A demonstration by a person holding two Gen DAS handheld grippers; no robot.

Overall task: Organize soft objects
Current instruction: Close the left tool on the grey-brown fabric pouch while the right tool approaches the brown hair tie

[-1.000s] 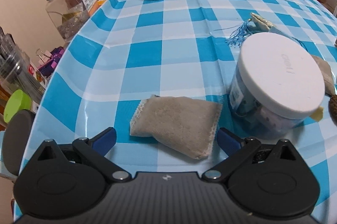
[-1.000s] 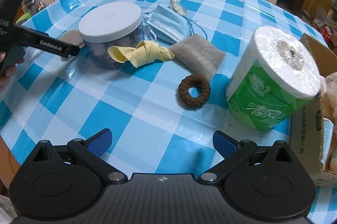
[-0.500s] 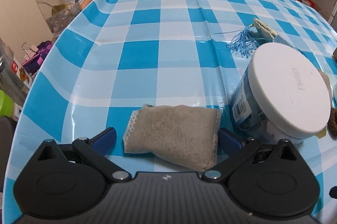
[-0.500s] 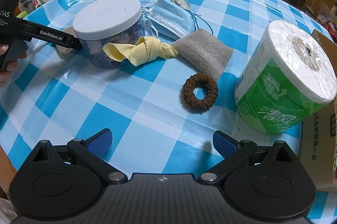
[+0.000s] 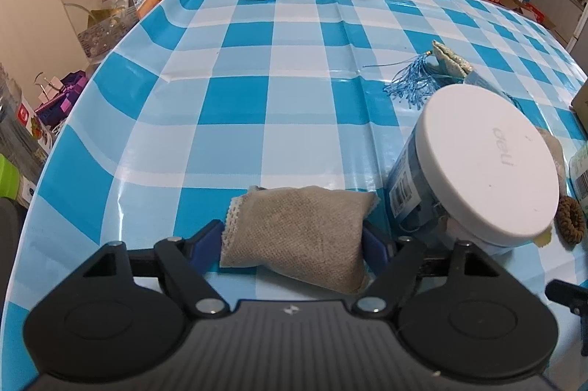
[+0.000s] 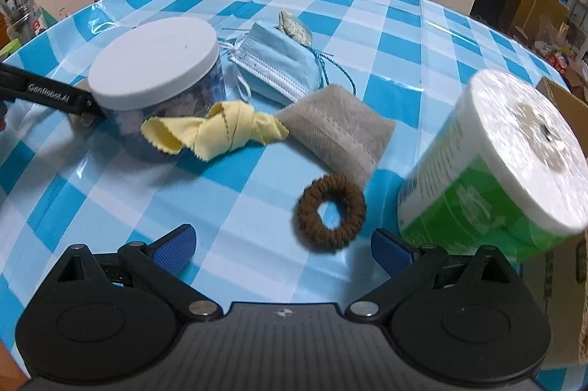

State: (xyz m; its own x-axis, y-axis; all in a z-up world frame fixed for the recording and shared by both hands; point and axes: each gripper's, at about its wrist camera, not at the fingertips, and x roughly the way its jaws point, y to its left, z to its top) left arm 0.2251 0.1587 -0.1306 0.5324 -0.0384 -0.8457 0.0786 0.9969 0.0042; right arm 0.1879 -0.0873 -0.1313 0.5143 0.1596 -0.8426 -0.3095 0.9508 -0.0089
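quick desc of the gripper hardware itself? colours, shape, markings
Both alike: the left gripper and right gripper have a matte black ribbed body, two round black discs, black linkage arms with silver pivot pins, blue textured fingertips and a small white logo. White "GenRobot.AI" lettering marks the left one's side. No cables or sleeves visible.

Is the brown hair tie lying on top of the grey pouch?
No, the brown hair tie lies flat on the tablecloth, just in front of the grey pouch.
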